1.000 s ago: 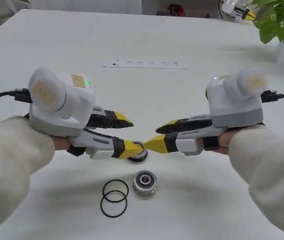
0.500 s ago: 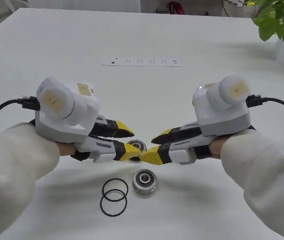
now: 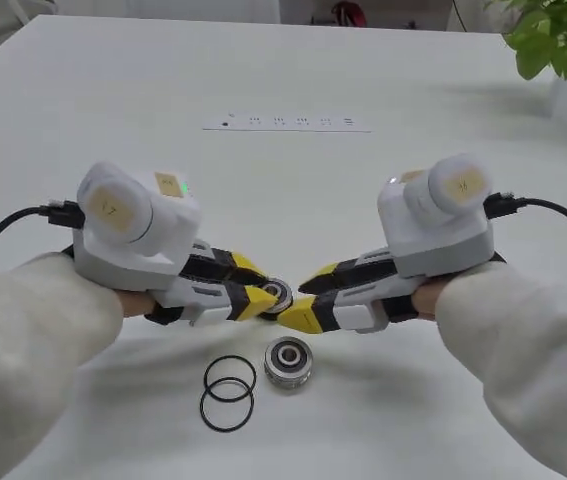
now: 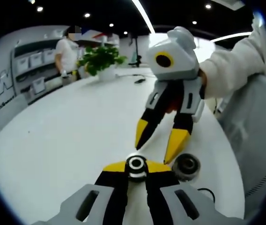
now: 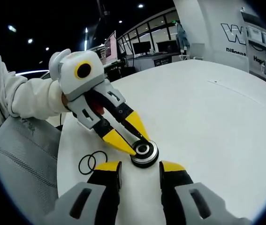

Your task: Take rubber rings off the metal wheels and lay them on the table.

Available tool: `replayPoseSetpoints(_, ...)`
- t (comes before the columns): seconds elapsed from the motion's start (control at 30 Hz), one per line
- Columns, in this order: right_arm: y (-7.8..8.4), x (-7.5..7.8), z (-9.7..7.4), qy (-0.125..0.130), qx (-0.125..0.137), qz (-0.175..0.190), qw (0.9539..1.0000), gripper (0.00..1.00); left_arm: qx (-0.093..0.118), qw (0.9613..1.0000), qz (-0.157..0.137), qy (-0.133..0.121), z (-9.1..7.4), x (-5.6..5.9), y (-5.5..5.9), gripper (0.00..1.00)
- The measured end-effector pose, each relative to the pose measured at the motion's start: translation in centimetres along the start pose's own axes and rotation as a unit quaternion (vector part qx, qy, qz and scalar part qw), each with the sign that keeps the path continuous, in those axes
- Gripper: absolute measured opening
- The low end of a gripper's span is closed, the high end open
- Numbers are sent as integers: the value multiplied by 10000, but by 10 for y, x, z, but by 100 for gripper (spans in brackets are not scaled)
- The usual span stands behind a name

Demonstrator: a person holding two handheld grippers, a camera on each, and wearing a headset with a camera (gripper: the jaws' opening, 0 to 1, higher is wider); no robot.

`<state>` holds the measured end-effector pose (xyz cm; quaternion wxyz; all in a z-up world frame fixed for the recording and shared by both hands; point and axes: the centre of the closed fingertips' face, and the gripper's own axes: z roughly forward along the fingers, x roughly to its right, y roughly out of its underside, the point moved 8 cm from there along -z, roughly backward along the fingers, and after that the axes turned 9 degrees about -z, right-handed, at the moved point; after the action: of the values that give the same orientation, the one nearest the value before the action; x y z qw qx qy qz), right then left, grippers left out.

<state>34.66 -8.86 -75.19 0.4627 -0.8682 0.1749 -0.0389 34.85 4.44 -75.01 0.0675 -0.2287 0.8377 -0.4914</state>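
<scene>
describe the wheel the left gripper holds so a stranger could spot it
On the white table, look where the left gripper and right gripper nearly meet. The metal wheel is pinched in the left one's jaws, unlike the second wheel, which lies free beside two black rubber rings.

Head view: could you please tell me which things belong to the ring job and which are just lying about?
Job: held wheel, loose wheel, two rubber rings, left tool, right tool.
Lying about: power strip, potted plant.
</scene>
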Motion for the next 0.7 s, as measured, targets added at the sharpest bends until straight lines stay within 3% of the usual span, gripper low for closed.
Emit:
replayPoseSetpoints(0.17,0,1,0,21,17,6,10000,28,-8,9999,-132,-23,1,0,2,15)
replayPoseSetpoints(0.53,4,-1,6,143,-247,-315,9991,21,-31,9999,-61,122,2,7,1,14)
replayPoseSetpoints(0.7,4,-2,6,148,-232,-337,9991,20,-9,9999,-59,117,2,8,1,14)
